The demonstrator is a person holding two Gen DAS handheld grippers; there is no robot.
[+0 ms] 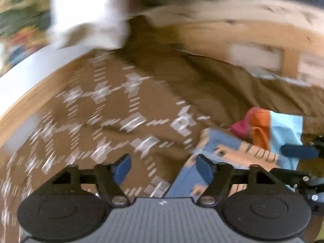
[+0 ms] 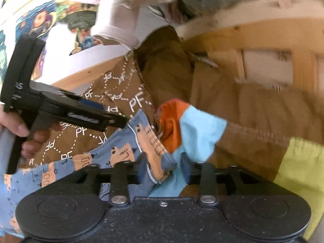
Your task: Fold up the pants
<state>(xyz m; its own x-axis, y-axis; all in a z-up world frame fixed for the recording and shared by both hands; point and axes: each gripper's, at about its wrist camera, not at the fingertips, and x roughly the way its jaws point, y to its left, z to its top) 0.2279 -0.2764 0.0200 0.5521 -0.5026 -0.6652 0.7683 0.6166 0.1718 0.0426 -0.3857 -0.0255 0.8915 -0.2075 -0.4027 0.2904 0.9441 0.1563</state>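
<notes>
The pants point(image 2: 121, 154), blue with a peach print, lie crumpled on a brown blanket point(image 2: 129, 101) with white lettering. A colour-block cloth point(image 2: 198, 133) of orange, light blue and pink bunches against them. My right gripper point(image 2: 168, 162) stands open, with folds of the pants and the light-blue cloth lying between its fingers. In the left wrist view my left gripper point(image 1: 163, 170) is open over the blanket point(image 1: 113, 101) with nothing between its pads, and the pants point(image 1: 226, 151) sit just to its right. The left gripper point(image 2: 119, 121) hovers above the pants' far edge. A blue pad of the right gripper point(image 1: 299, 151) shows beside the colour-block cloth point(image 1: 283, 129).
A wooden frame with slats point(image 2: 263, 40) runs behind the blanket. Plain brown fabric point(image 2: 263, 117) covers the right side, with a yellow-green cloth point(image 2: 299, 172) at the far right. White fabric point(image 2: 123, 14) hangs above. A bright printed cloth point(image 2: 40, 20) lies at upper left. A hand point(image 2: 18, 125) holds the left gripper.
</notes>
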